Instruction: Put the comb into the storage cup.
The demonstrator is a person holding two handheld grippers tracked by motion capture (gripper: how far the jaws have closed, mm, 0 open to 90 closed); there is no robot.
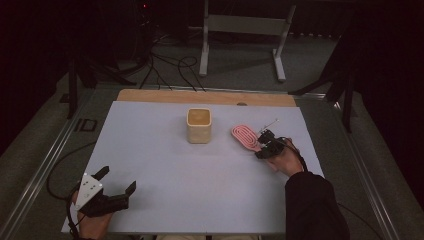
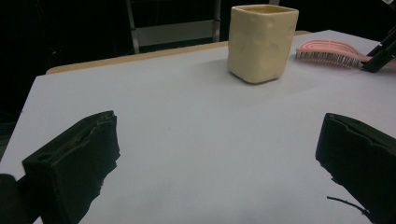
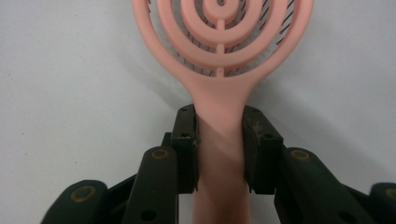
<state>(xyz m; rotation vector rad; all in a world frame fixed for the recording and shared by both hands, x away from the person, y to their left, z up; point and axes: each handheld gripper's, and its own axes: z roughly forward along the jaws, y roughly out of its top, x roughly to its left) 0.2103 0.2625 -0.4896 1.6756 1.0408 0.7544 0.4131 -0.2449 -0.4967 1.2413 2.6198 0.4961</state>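
While the left gripper (image 1: 119, 181) idles wide open and empty, the right gripper (image 3: 219, 140) clamps the pink brush (image 3: 219, 51) by its handle. Brush axis runs straight out from the fingers (image 3: 186, 140), head lying toward the cup (image 1: 199, 125).

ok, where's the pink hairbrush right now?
In the high view the pink hairbrush lies on the white table to the right of the cream cup, its handle clamped between the right gripper's fingers.

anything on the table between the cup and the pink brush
Nothing. In the high view the stretch of white sheet between the cup and the brush is bare; the left gripper view shows the same gap empty.
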